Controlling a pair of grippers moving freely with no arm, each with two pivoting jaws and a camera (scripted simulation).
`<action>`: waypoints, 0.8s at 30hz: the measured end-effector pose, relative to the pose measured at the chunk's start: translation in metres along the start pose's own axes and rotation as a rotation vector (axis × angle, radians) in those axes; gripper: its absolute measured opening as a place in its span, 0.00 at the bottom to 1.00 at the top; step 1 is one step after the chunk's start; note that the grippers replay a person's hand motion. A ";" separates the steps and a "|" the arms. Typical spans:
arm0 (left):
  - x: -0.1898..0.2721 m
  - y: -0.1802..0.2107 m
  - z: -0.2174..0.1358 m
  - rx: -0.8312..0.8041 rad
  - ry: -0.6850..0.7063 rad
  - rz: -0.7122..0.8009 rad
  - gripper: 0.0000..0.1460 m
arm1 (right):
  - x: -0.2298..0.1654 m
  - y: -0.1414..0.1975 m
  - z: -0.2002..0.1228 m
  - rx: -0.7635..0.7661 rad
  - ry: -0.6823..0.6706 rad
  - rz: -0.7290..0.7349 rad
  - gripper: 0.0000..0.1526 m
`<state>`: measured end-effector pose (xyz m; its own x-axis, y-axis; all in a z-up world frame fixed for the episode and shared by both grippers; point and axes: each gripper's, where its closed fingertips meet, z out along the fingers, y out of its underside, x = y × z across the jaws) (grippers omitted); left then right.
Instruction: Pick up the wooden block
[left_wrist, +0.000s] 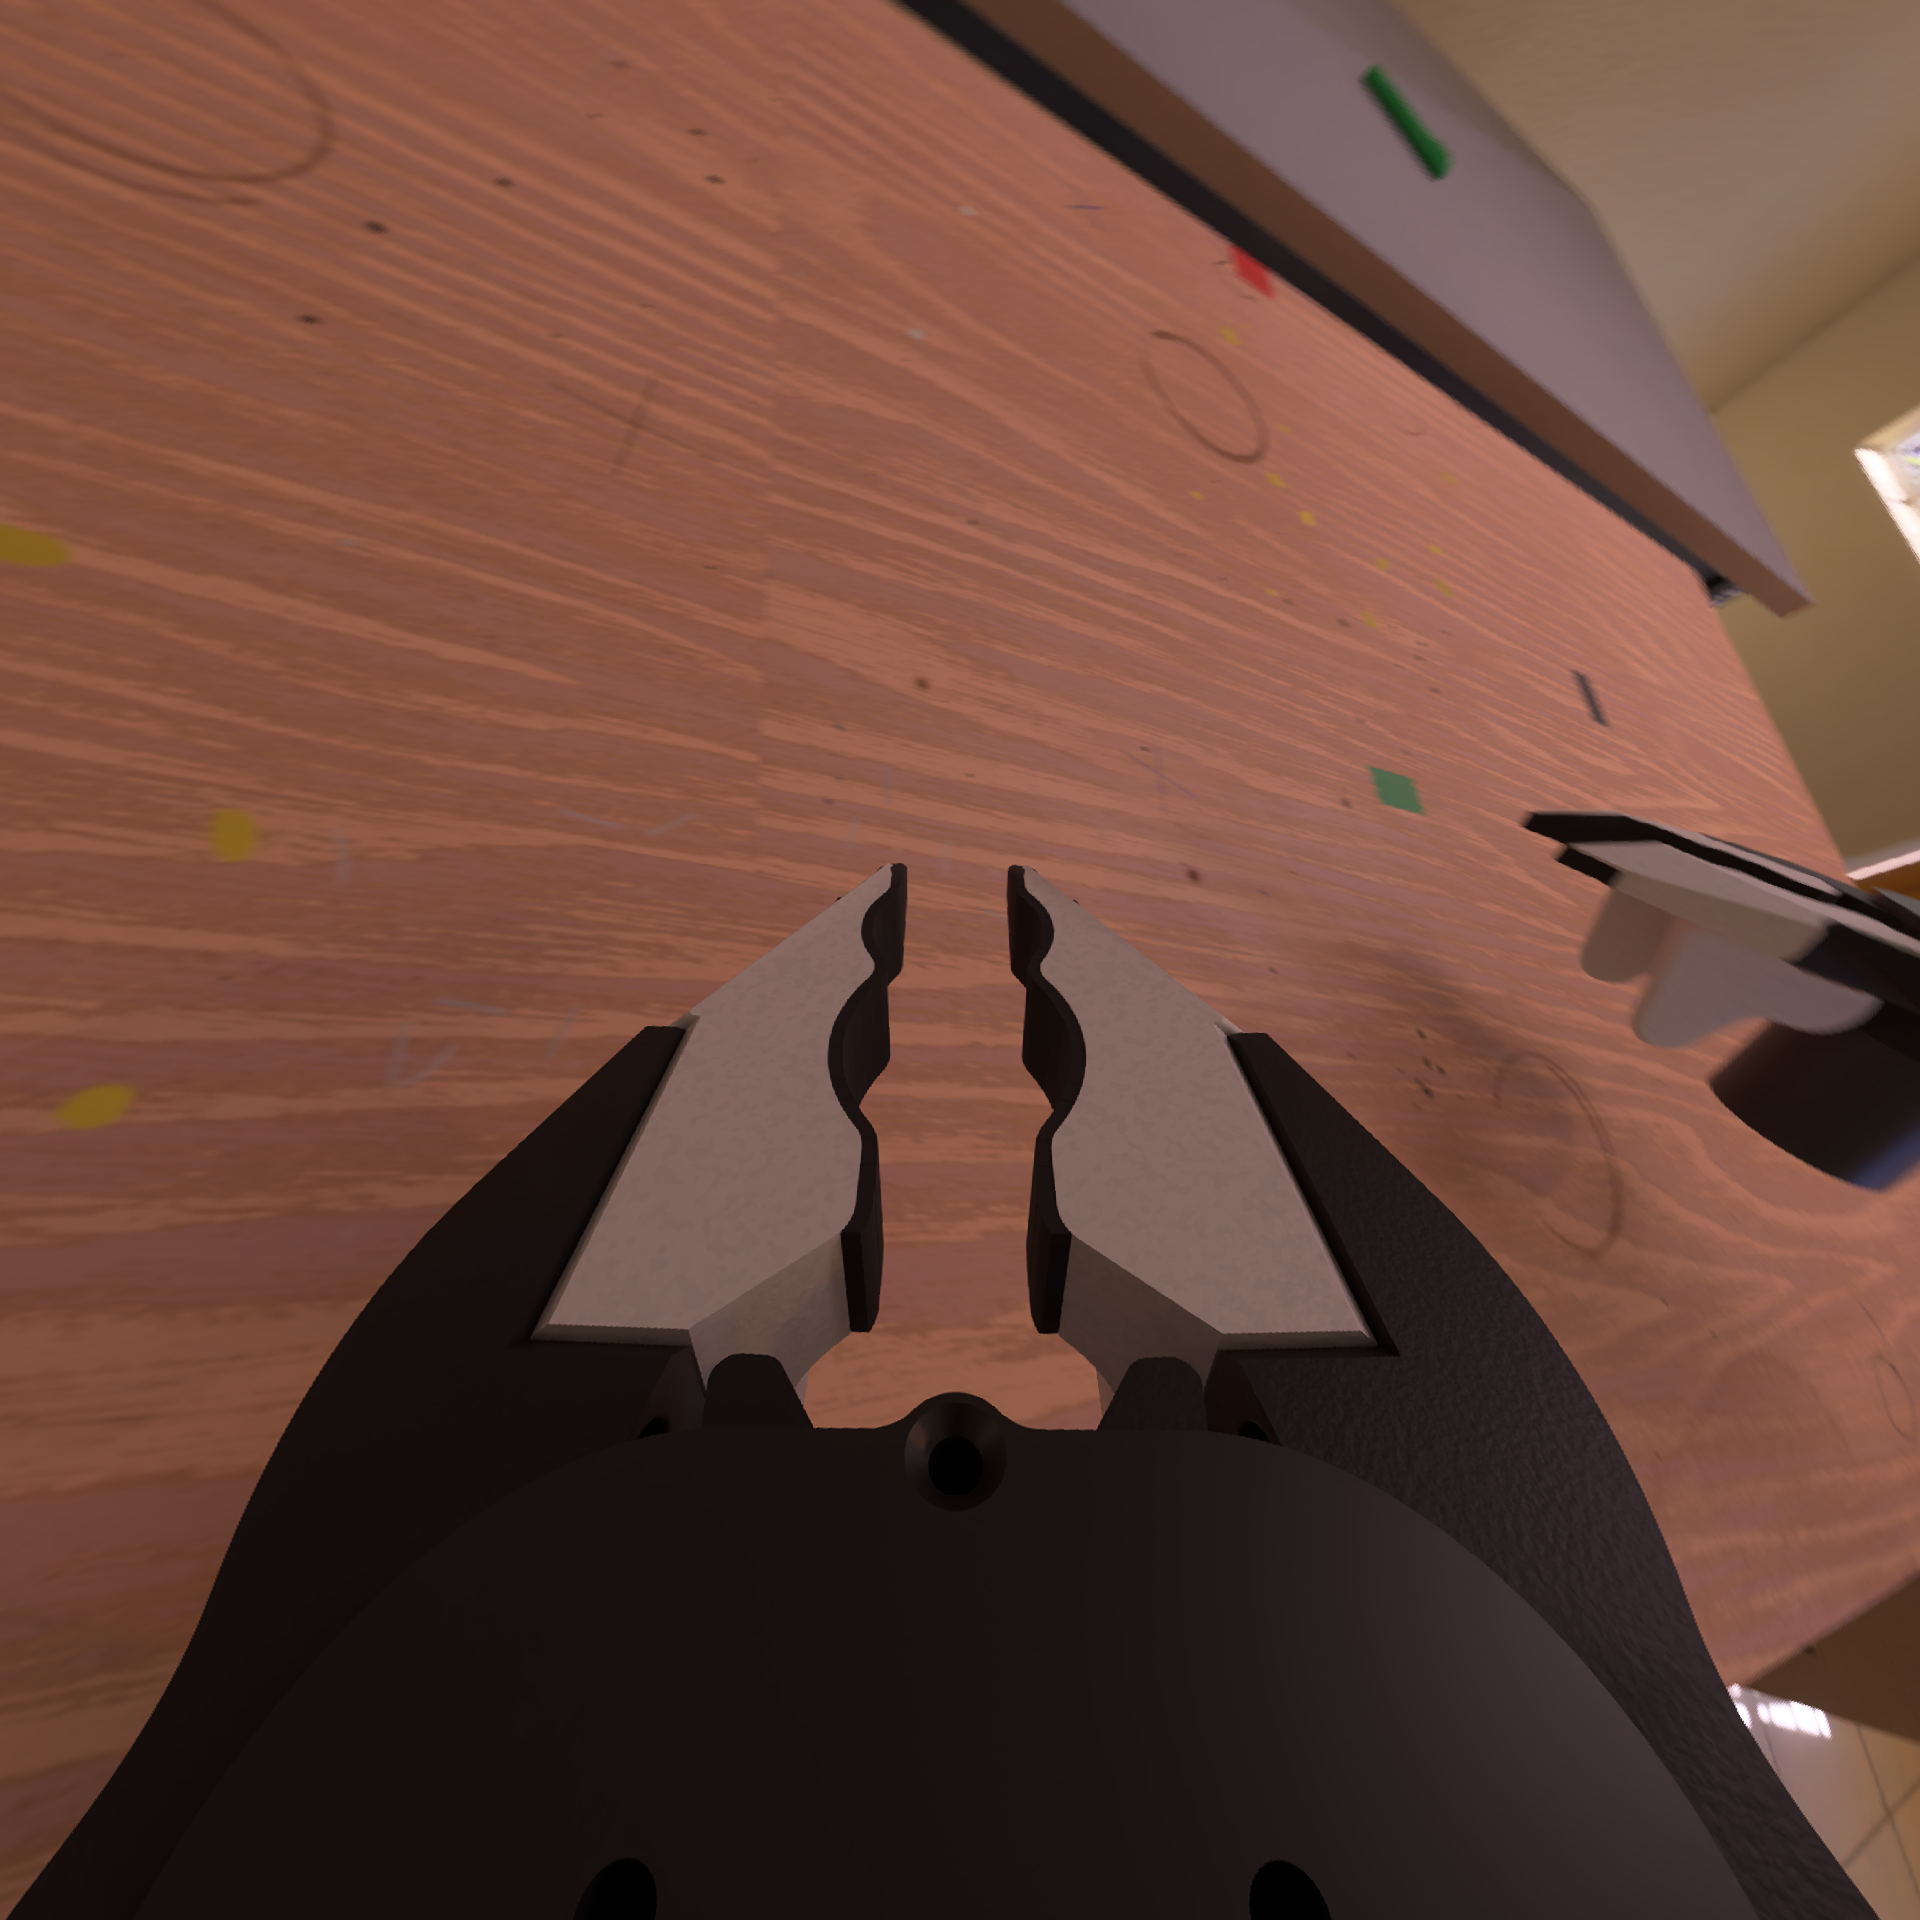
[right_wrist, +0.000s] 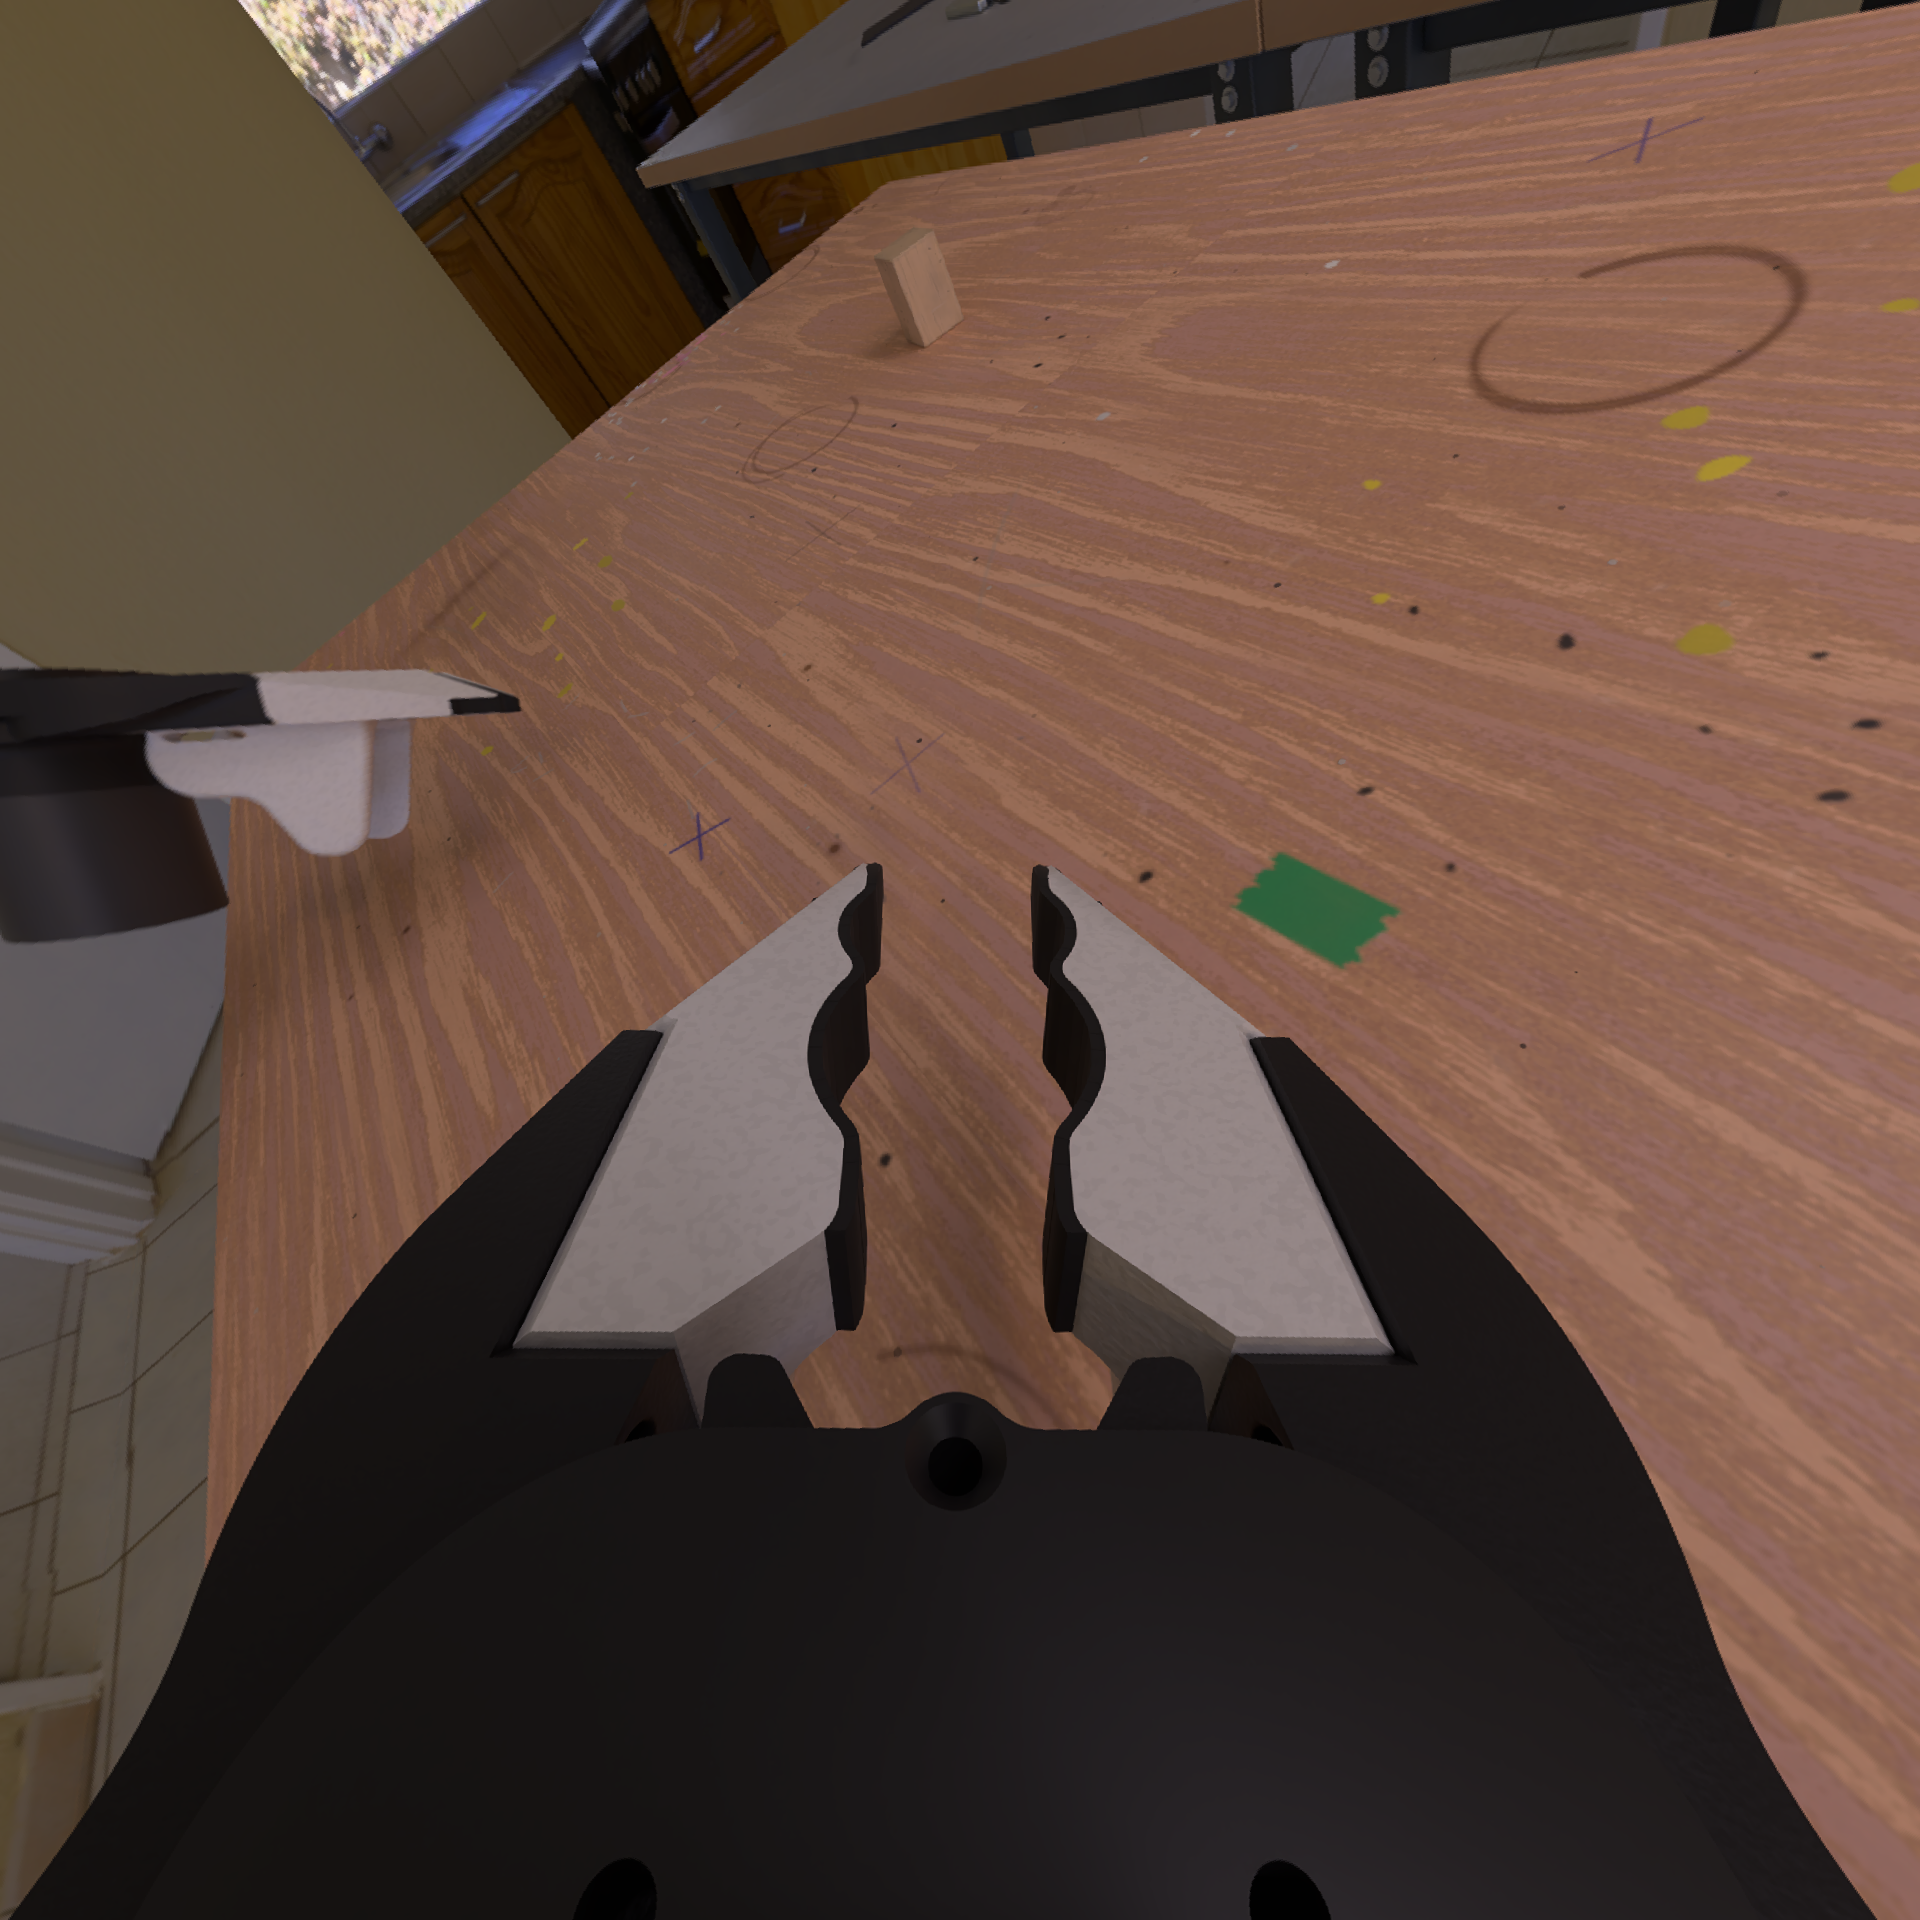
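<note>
Wooden block (right_wrist: 918, 286) is standing on the wooden table (right_wrist: 1299, 644), well ahead of your right gripper (right_wrist: 956, 883) and a little to the left of its fingertip line, near the table's far corner. It is sitting on a narrow face, pale and rectangular, tilted in the picture, touching nothing but the tabletop.

You are holding the right gripper's fingers (right_wrist: 727, 1122) parted with a clear gap between the dark pads; only bare table is showing between them, nothing gripped. A green patch (right_wrist: 1314, 909) is lying just right of the right fingertip. A dark ring stain (right_wrist: 1636, 332) is marking the table far ahead to the right.

Your left gripper (left_wrist: 956, 883) is hanging over the table (left_wrist: 623, 520) too, fingers (left_wrist: 748, 1122) parted by a narrower gap, also gripping nothing. The block is not showing in the left wrist view. From the right wrist view, the left gripper (right_wrist: 457, 701) is appearing off to the left of your fingers, side-on at the table's edge. From the left wrist view, the right gripper (left_wrist: 1579, 842) is showing to the right of the fingers, with a small green patch (left_wrist: 1394, 788) just beyond it.
</note>
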<state>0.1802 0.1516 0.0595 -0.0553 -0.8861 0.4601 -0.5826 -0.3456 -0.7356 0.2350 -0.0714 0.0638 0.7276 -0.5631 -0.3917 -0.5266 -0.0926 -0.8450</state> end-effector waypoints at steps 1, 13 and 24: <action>0.008 0.002 -0.002 0.010 0.033 0.014 0.14 | 0.000 0.000 0.000 0.001 0.000 0.002 0.19; 0.038 -0.140 -0.001 0.039 0.546 0.553 0.39 | 0.002 0.000 0.003 -0.001 -0.019 0.025 0.19; -0.084 -0.268 0.149 -0.397 0.462 1.180 0.33 | 0.007 -0.002 0.002 0.003 -0.009 0.048 0.19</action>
<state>0.4618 0.2727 0.1442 -0.9109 -0.3777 -0.1662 -0.1869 0.7366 -0.6501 0.2419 -0.0742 0.0617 0.7055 -0.5595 -0.4349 -0.5594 -0.0630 -0.8265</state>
